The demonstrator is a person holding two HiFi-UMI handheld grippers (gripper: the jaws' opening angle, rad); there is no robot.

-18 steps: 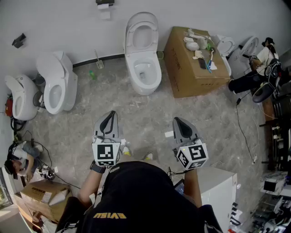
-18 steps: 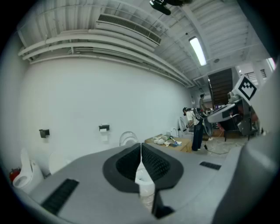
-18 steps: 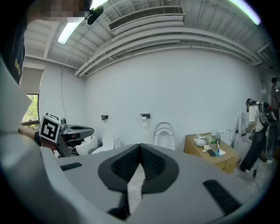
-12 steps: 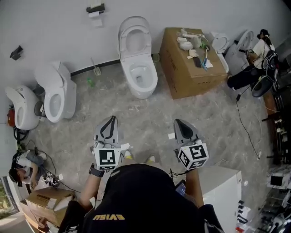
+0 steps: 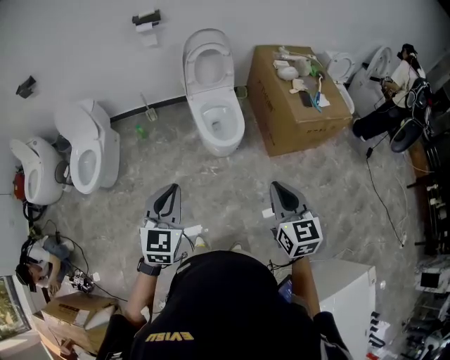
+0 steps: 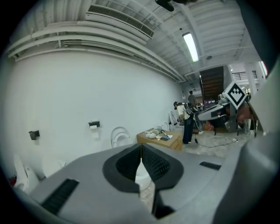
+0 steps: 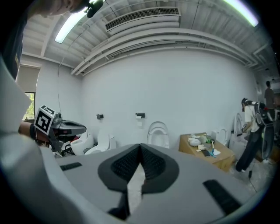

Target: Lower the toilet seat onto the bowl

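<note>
A white toilet stands against the far wall, its seat and lid raised upright against the wall. Its bowl is open to view. My left gripper and right gripper hover side by side well short of it, both pointing toward it, both shut with nothing between the jaws. The raised seat shows above the left jaws in the left gripper view, and the raised seat shows just above the right jaws in the right gripper view.
A cardboard box with small items on top stands right of the toilet. Two more white toilets sit at the left wall. A toilet-paper holder hangs on the wall. A white cabinet is beside me; cables run at right.
The view has shifted slightly; both grippers sit a touch lower in the frame. The toilet seat stays upright and both jaws stay shut.
</note>
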